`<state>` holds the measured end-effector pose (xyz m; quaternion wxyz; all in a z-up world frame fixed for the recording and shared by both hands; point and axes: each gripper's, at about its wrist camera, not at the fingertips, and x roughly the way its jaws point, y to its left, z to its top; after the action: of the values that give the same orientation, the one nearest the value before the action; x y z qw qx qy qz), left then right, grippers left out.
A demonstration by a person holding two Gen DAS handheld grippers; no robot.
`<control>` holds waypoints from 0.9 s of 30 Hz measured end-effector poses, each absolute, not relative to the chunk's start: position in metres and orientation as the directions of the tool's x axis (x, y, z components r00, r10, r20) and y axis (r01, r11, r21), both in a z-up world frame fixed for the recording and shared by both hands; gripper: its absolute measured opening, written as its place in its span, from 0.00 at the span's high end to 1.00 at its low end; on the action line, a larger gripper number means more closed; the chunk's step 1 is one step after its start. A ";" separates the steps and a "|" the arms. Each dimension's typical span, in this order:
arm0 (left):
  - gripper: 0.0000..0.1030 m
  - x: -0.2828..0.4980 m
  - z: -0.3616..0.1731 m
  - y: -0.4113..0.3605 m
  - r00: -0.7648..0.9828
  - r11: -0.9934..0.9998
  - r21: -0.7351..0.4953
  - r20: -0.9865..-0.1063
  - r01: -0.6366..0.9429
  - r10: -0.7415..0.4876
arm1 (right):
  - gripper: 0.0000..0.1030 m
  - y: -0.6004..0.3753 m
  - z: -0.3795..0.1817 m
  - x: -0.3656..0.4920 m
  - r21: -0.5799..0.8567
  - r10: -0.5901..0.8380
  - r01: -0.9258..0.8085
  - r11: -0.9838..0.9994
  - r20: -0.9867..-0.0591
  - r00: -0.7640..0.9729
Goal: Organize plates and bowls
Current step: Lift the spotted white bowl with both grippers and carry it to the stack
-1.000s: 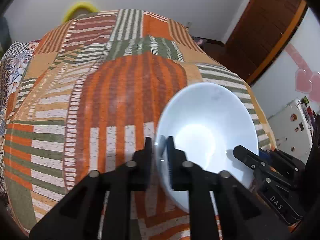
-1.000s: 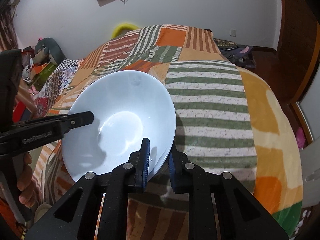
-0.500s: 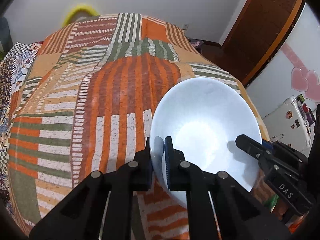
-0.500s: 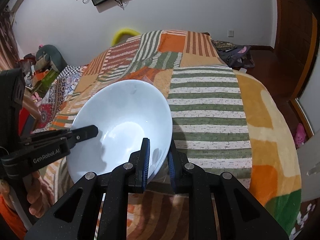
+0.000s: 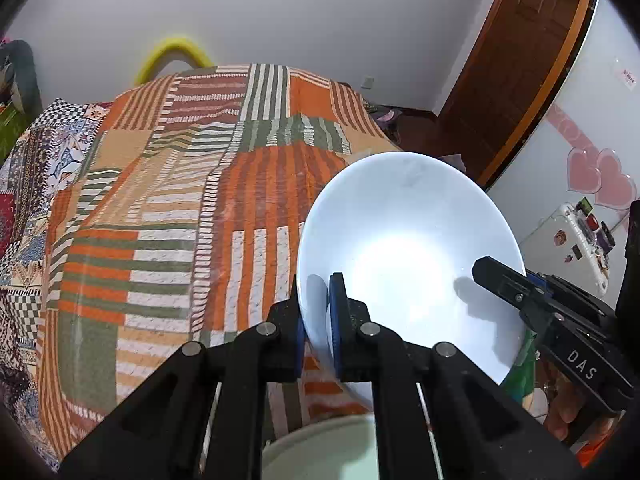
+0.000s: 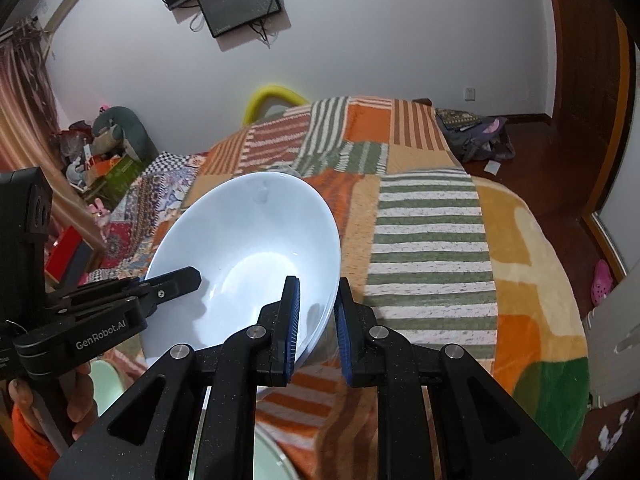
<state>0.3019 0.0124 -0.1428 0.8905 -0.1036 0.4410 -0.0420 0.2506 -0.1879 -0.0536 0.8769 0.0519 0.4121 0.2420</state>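
Note:
A large white bowl [image 5: 408, 248] [image 6: 248, 252] hangs in the air above a striped patchwork blanket [image 5: 168, 216] [image 6: 432, 240]. My left gripper [image 5: 318, 312] is shut on the bowl's left rim, one pad inside and one outside. On the opposite rim my right gripper [image 6: 318, 312] is shut the same way. Each gripper shows in the other's view as a black arm reaching over the bowl's edge. Below the bowl, the pale green rim of another dish [image 5: 320, 452] [image 6: 272, 464] peeks out between the fingers.
The blanket covers a bed that fills the middle of both views. A yellow curved rail [image 6: 272, 98] stands at its far end. A brown door [image 5: 520, 64] and a white fridge [image 5: 576, 240] are at the right; clutter [image 6: 104, 148] lies at the left.
Both grippers have lifted the bowl higher above the blanket. More of the room and walls shows, and a pale green dish has come into sight beneath.

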 end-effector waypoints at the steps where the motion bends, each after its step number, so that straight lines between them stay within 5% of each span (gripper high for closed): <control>1: 0.91 0.295 -0.138 0.014 0.613 0.975 -0.221 -0.773 -0.018 -0.165 | 0.85 -0.188 -0.052 0.250 0.292 0.469 -0.383 0.876 -0.695 0.545; 27: 0.90 0.155 -0.090 0.074 0.700 0.972 -0.219 -0.707 -0.082 -0.100 | 0.85 -0.132 -0.027 0.178 0.322 0.565 -0.483 0.814 -0.633 0.530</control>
<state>0.1545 0.0737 -0.0897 0.9143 -0.1179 0.3874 -0.0048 0.1778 -0.1323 -0.0275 0.8729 0.0537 0.3809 0.3001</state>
